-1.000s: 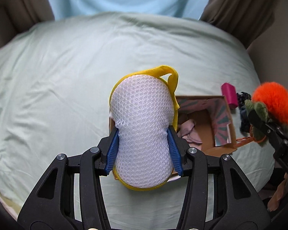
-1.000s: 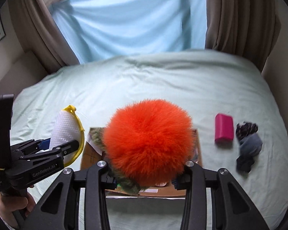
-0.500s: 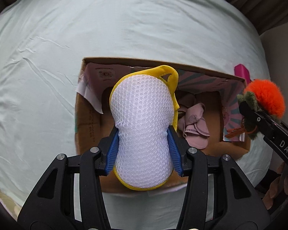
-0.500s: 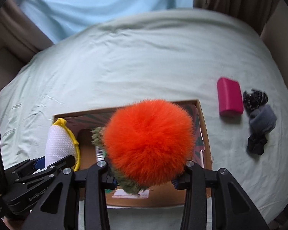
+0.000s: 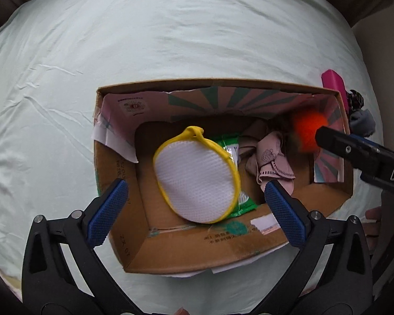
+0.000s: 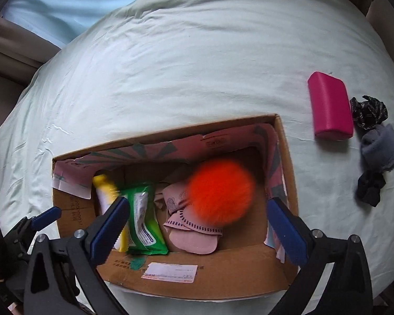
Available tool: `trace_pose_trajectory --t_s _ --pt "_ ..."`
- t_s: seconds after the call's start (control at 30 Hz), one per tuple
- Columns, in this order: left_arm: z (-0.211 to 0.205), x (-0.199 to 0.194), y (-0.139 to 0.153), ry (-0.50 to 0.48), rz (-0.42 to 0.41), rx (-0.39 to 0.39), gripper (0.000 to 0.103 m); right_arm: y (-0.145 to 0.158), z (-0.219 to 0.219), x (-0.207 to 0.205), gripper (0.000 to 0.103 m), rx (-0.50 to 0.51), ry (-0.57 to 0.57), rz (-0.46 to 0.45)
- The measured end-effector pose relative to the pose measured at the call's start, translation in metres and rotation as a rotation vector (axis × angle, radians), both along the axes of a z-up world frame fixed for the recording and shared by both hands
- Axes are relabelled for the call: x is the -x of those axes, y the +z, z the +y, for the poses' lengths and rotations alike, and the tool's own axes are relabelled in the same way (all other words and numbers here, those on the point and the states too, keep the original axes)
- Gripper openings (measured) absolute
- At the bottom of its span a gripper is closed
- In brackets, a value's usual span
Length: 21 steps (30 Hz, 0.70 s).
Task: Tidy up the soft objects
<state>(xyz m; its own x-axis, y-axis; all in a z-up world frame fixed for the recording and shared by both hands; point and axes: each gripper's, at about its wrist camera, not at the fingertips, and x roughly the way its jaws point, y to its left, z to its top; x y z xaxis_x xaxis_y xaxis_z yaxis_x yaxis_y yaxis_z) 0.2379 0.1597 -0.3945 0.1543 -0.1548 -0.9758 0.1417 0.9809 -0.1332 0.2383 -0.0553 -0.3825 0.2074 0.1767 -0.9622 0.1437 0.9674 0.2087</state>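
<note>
RISK: we may snag the cardboard box [image 5: 134,252] rim when withdrawing | LEFT: left gripper [image 5: 194,212] jaws wide, empty; mesh pouch [image 5: 195,181] lies in box on green pack [image 6: 141,218] | RIGHT: right gripper [image 6: 197,233] jaws wide, empty; orange pompom [image 6: 220,191] blurred, probably dropping onto pink cloth [image 6: 194,233]

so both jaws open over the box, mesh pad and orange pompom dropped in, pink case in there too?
Not the pink case: the right wrist view shows it on the bed, outside the cardboard box. The mesh pad and orange pompom are inside it.
</note>
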Motion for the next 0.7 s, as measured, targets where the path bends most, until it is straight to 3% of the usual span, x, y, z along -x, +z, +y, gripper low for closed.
trace_pose_trajectory --t_s 0.4,0.6,0.7 --pt "0.012 0.014 0.019 0.019 -0.037 -0.013 0.103 0.02 0.001 0.012 0.103 -0.009 -0.016 -0.053" --pt "0.016 0.032 0.048 0.033 -0.094 -0.021 0.103 0.046 0.003 0.026 0.103 -0.012 -0.005 -0.099" --pt "0.017 0.043 0.066 0.033 -0.137 -0.061 0.103 0.063 0.006 0.035 0.103 0.002 0.004 -0.128"
